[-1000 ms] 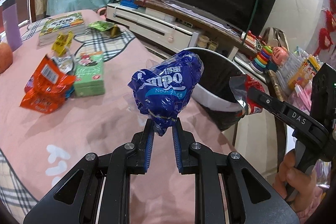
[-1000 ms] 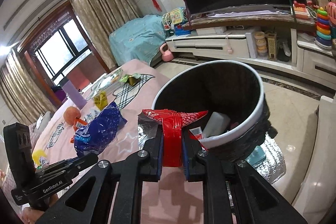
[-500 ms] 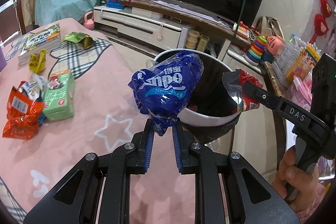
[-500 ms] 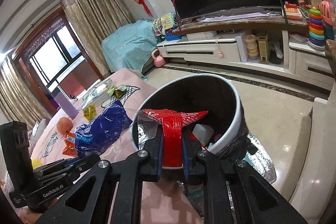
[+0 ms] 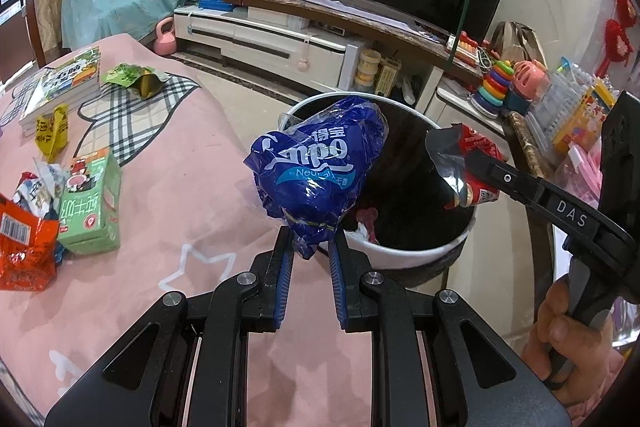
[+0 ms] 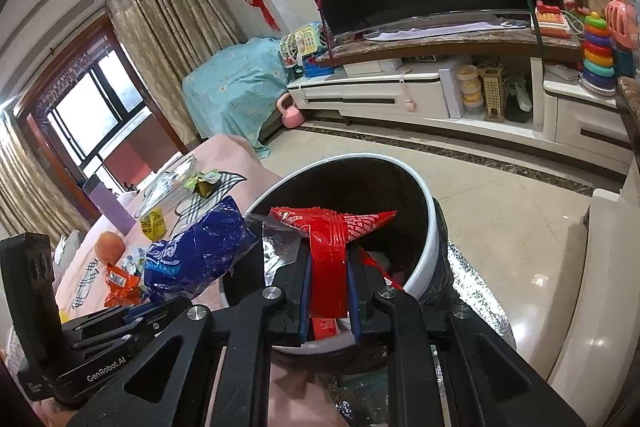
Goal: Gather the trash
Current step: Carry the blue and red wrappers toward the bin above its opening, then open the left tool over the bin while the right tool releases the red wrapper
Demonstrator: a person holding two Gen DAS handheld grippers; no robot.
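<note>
Over the mouth of the trash bin [image 5: 416, 249], both grippers hang loaded. The left gripper [image 5: 310, 247] is closed on the twisted neck of a crumpled blue wrapper [image 5: 318, 167], whose bulk stands up above the near rim rather than clearly over the opening. The right gripper [image 6: 327, 277] is clamped on a folded red wrapper [image 6: 332, 231] with a silvery inner flap, and from its own camera that packet sits above the dark interior.

The step in hand looks like the drop. To do it well, each gripper should probably be carried forward until its wrapper is wholly inside the rim line before the fingers part, the blue one especially, since it is light, bulky and could catch on the white rim or spill back onto the pink-covered worktop [image 5: 180, 187]. Releasing one at a time would likely keep the two grippers, now near each other, from colliding.

The bin is round, white-rimmed, lined in black, standing just beside the worktop edge. Low inside it lie a few pale and pinkish scraps; what they are is hard to tell.

On the worktop more trash waits: an orange packet [image 5: 26, 247], a green carton [image 5: 92, 207], a yellow wrapper [image 5: 52, 131] and a green wrapper [image 5: 134, 79].
</note>
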